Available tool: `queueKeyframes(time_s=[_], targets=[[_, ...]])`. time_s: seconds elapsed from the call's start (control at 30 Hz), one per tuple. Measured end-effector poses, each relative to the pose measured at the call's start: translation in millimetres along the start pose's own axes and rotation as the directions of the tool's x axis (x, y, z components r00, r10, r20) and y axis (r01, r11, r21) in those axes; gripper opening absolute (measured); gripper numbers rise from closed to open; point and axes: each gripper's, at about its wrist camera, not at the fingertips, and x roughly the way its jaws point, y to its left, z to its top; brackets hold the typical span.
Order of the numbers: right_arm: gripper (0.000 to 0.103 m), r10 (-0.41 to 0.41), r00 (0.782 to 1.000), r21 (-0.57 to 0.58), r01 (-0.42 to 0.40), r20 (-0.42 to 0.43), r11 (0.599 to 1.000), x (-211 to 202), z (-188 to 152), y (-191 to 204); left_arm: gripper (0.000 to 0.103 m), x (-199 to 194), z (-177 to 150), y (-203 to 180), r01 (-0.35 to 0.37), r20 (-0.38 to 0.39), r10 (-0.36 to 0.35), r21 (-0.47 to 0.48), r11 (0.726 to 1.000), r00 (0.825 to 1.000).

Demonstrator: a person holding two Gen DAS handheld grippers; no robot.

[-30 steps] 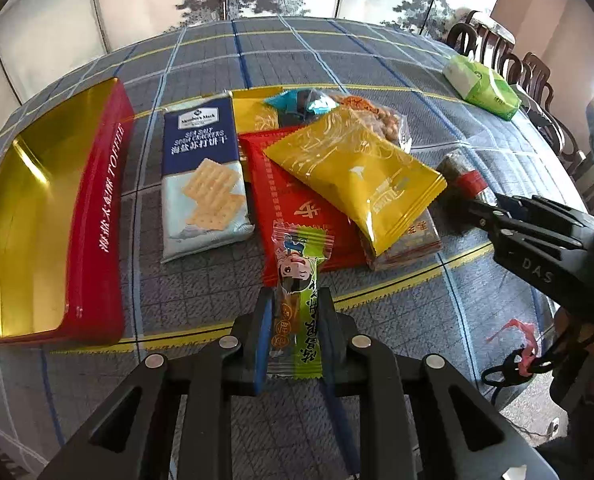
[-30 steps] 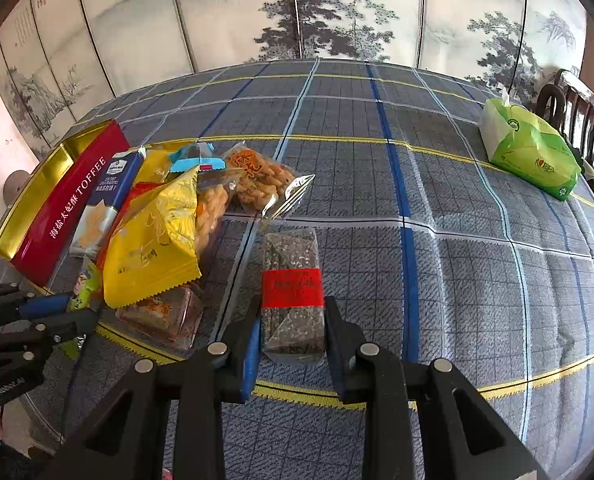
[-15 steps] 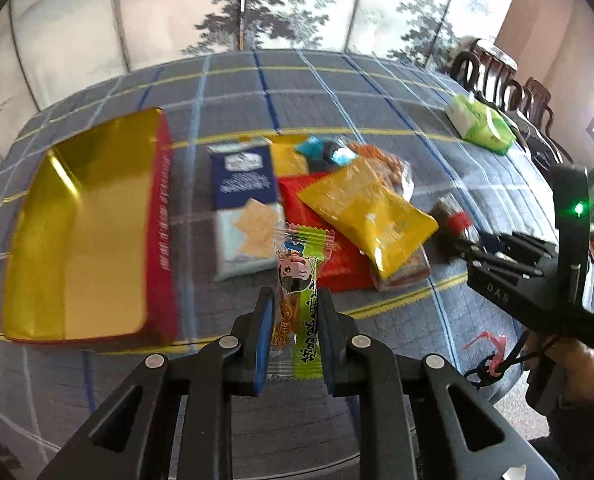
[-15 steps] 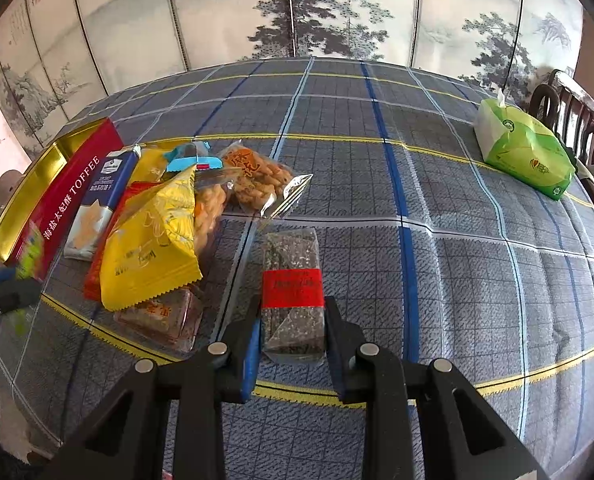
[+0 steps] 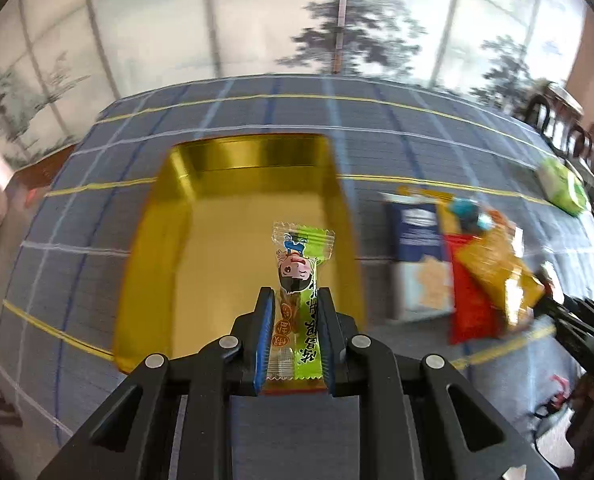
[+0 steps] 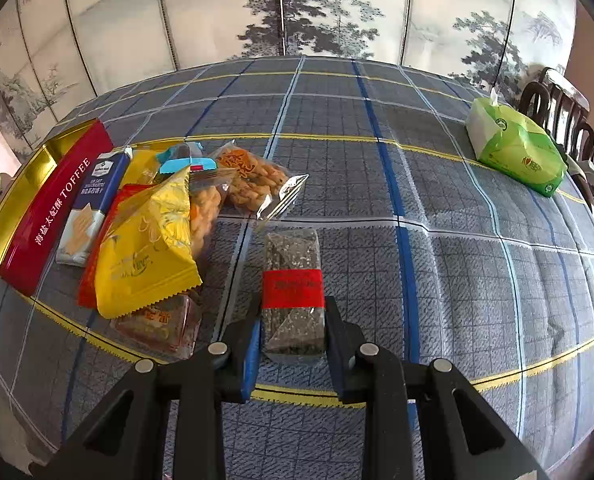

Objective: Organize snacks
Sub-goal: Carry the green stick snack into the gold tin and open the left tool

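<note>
Candy stick (image 5: pixel 297 304) now over blurred tin (image 5: pixel 233 248)

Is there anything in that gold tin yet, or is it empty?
Empty, as far as shown: the tin's gold floor is bare. The candy is not in it; the left gripper holds it over the tin.

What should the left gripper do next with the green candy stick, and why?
Probably lower it and let go. The left gripper is shut on the green candy stick and hangs over the gold tin, whose visible floor is bare, so the snack seems ready to go in.
</note>
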Motion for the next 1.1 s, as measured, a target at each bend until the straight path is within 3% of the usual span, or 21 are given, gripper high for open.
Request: queueKeyframes(time_s=[0.3,1.1], targets=[[0.028,-0.018,1.000,0.014,0.018,-0.008,1.000,0.6,0.8,1.3,0.018,33.0,-0.6,37.2,-0.073,-0.067,0.070,-0.037,0.997,0.995],[0.027,-0.034,0.999,0.021,0.034,-0.011,0.999,-3.1,2.9,4.7,0.021,62.4,-15.0,53.4,-0.118,-0.145,0.115,-0.015,0.993,0.983]])
